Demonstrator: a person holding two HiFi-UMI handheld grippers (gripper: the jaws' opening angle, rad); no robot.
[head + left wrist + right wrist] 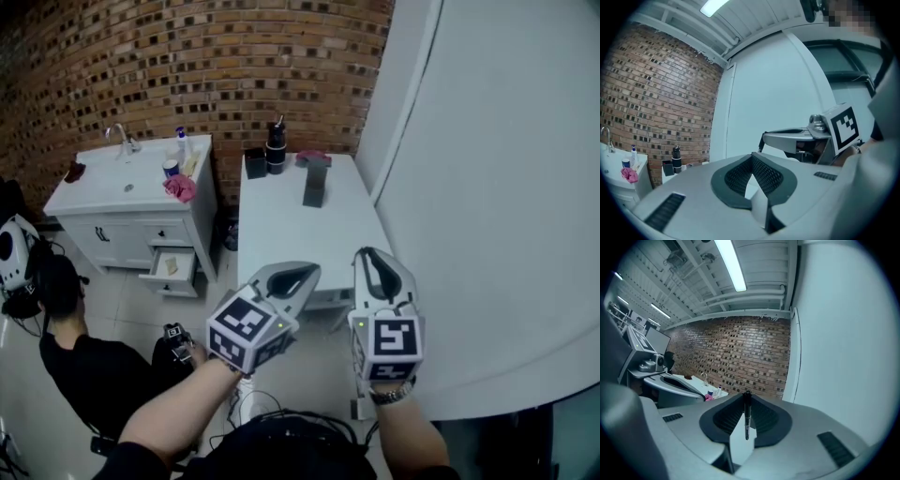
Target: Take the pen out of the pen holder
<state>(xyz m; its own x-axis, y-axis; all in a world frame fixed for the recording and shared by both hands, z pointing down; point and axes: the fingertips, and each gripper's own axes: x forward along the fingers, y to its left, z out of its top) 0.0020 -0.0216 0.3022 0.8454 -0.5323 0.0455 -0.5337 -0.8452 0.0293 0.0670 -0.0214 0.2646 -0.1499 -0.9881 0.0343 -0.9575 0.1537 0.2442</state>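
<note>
The right grey gripper [746, 397] clamps a slim black pen [747, 423] upright; the head view hides it. The left grey gripper [752, 158] has fingers together, empty. The white rectangular table [309, 234] edge lies well ahead.

3 views, all toward brick wall [187, 56]

Two grippers [298, 273] [373, 255], one pen [747, 416], one table [300, 230], one sink cabinet [94, 194].

Pen [747, 418] in right tongs [746, 401], holder [255, 162] maybe beyond
</note>
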